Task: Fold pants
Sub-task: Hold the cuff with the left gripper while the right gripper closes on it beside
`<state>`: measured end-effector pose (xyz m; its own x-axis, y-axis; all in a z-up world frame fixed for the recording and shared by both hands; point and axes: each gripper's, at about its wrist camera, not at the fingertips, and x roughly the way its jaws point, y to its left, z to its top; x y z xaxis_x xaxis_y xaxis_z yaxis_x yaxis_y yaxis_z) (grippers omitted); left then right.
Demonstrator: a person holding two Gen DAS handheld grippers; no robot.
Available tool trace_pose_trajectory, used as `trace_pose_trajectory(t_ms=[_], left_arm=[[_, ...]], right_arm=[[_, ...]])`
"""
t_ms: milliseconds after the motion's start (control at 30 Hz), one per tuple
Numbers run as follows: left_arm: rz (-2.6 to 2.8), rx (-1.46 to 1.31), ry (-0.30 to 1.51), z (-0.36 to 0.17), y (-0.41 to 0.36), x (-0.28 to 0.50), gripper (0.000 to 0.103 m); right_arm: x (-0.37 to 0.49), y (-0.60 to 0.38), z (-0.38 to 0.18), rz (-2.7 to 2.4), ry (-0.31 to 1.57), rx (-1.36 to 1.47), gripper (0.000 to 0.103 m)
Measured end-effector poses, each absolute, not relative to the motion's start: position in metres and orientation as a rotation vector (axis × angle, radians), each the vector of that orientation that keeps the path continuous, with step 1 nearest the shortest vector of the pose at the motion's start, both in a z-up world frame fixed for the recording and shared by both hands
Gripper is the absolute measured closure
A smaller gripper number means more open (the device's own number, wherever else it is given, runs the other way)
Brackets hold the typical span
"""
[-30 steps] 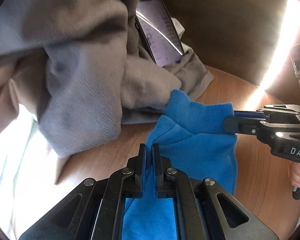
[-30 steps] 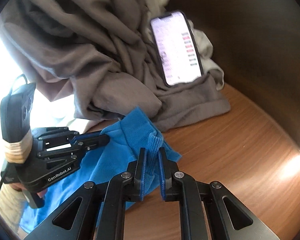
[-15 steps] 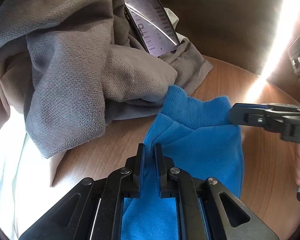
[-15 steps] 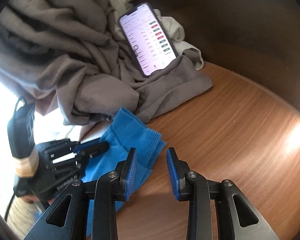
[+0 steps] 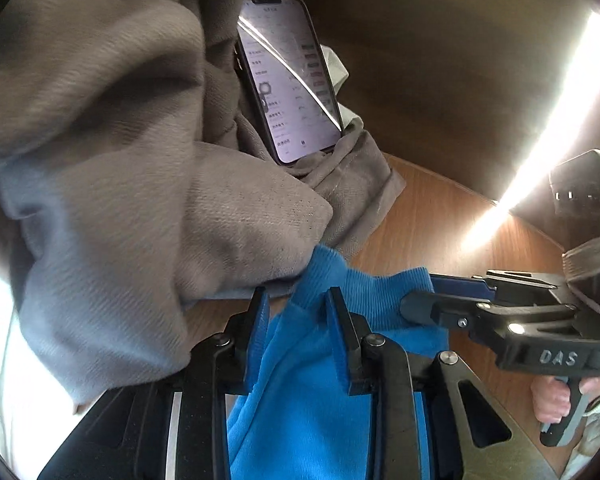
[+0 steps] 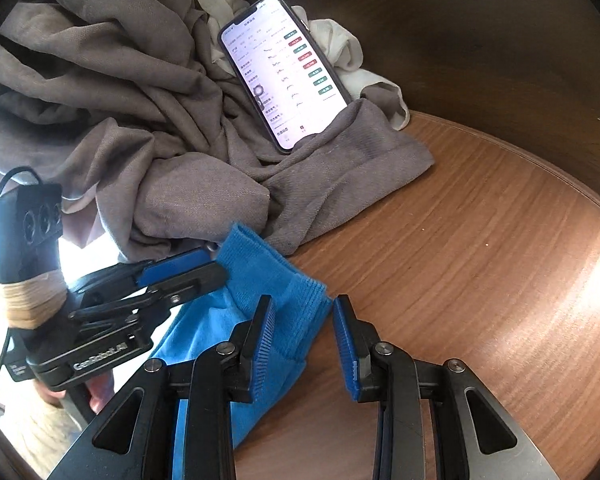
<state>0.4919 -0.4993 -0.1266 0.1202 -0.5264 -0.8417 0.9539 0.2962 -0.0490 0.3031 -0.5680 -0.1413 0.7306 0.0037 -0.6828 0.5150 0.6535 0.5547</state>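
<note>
- Blue knit pants (image 6: 260,280), with a ribbed cuff, lie on your wooden table (image 6: 480,260), their cuff end against a heap of grey-brown cloth (image 6: 140,100).
- Your left gripper (image 5: 296,312) has its jaws opening; the blue fabric sits between the blue pads, but they do not press on it.
- Your right gripper (image 6: 302,320) stands spread: its left pad is over the ribbed cuff, its right pad over bare wood, and nothing is pinched.
- Seen from the left wrist, your right gripper (image 5: 432,300) carries the raised letters "DAS" on its black body, with your fingers (image 5: 550,400) around its handle.
- Seen from the right wrist, your left gripper (image 6: 216,268) reads "GenRobot.AI" in white along its side; tan tape is wound around the part behind it.
- A smartphone (image 6: 284,72) leans lit against the grey-brown heap, its lower edge tucked into a fold. Its screen shows rows of text with small red and green tags, too small to read.
- White cloth (image 6: 340,48) shows behind the phone.
</note>
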Motion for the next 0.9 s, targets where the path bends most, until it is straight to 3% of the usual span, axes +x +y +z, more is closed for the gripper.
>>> trace_pose_trajectory(t_ms=[333, 500, 700, 900], left_arm=[[-1.191, 0.566, 0.948, -0.137, -0.504, 0.514, 0.073], [-1.194, 0.581, 0.967, -0.137, -0.502, 0.517, 0.07], [-1.18, 0.6, 0.984, -0.142, -0.511, 0.519, 0.068], [-1.17, 0.597, 0.952, -0.144, -0.517, 0.507, 0.079]], right_arm=[[0.309, -0.56, -0.14, -0.319, 0.715, 0.767, 0.071], [0.315, -0.552, -0.136, -0.317, 0.724, 0.706, 0.084], [0.319, -0.538, -0.126, -0.325, 0.721, 0.64, 0.085], [0.321, -0.531, -0.124, -0.33, 0.725, 0.63, 0.085]])
